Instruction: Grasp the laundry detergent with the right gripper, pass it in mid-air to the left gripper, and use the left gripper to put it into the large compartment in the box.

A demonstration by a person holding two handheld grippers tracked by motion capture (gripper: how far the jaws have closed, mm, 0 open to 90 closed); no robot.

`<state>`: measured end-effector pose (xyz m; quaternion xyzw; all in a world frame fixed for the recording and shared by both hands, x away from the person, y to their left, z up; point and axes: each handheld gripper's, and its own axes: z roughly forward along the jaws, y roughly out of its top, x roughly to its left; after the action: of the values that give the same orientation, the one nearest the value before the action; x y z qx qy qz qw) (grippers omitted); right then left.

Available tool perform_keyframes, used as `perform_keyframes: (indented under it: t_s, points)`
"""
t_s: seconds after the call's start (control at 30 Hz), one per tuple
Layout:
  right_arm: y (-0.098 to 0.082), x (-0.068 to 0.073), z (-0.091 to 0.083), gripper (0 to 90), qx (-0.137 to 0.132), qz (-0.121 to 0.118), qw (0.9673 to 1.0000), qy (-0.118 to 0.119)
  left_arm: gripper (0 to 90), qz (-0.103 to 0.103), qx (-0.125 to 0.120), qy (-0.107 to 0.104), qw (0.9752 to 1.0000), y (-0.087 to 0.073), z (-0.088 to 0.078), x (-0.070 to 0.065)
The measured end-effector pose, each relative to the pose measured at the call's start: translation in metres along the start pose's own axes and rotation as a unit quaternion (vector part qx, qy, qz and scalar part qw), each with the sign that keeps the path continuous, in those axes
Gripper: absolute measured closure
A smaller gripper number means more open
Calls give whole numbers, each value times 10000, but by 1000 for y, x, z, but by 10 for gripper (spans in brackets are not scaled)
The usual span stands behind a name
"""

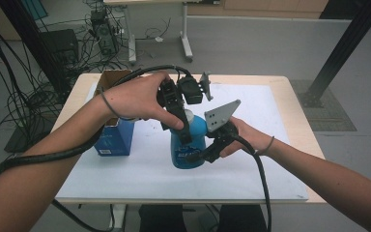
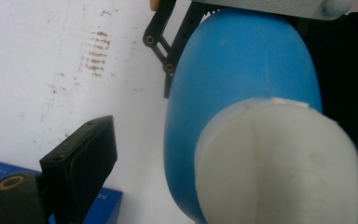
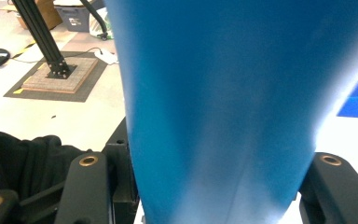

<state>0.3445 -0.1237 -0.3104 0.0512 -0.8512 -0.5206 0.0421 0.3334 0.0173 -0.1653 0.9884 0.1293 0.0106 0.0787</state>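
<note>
Open white mat (image 1: 270,159) right of bottle (image 1: 193,145); blue box (image 1: 116,137) close left.

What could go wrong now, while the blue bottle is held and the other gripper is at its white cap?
1. The left gripper stands open around the white cap; closing off-centre may let it slip.
2. The right gripper clamps the blue bottle; twisting the cap might turn the bottle in its jaws.
3. The blue box stands near and might be knocked.
</note>
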Motion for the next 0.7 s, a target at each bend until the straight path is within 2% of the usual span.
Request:
perform_keyframes:
  t_s: [0.2, 0.33, 0.57, 0.7]
  points:
    - [2, 0, 0, 419, -18, -22, 10000, 19, 106, 133, 34, -37, 9999, 2, 0, -2]
    - [3, 0, 0, 418, -17, -27, 10000, 7, 117, 133, 32, -40, 9999, 3, 1, -3]
    - [3, -1, -1, 418, -36, -21, 10000, -24, 180, 138, 62, -112, 9998, 3, 1, -4]
    - [3, -1, -2, 418, -33, -23, 10000, -34, 273, 119, 12, -138, 9998, 3, 0, -4]
